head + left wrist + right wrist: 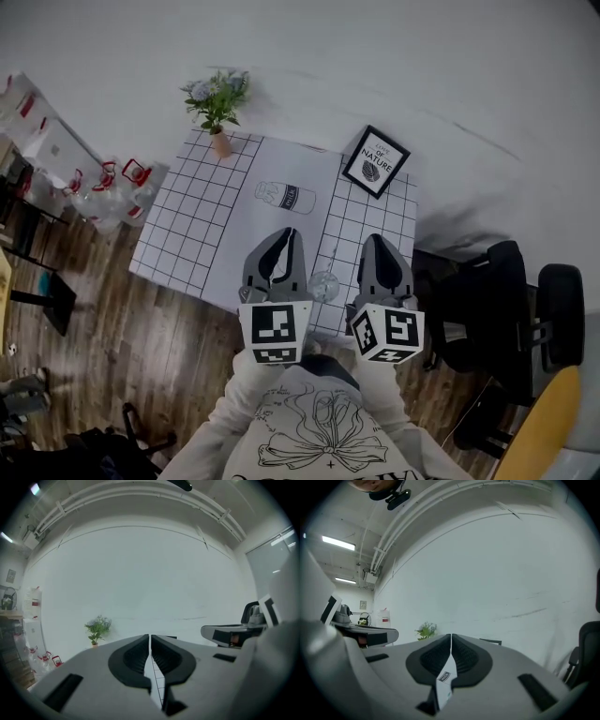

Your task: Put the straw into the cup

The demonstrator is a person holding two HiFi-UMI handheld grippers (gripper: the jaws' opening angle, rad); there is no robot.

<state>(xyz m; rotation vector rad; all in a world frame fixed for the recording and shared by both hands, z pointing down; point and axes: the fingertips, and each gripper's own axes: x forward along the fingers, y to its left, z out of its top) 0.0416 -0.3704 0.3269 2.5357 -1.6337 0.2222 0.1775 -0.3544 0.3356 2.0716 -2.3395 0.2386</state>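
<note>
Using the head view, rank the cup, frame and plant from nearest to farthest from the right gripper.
1. Cup, just left of the right gripper.
2. Frame, straight ahead at the back.
3. Plant, back left.

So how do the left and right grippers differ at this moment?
The left gripper hangs over the white mat; the right gripper hangs over the grid cloth. The left cube shows one marker face to the head view; the right cube shows two. Both have jaws together, holding nothing, flanking the cup.
</note>
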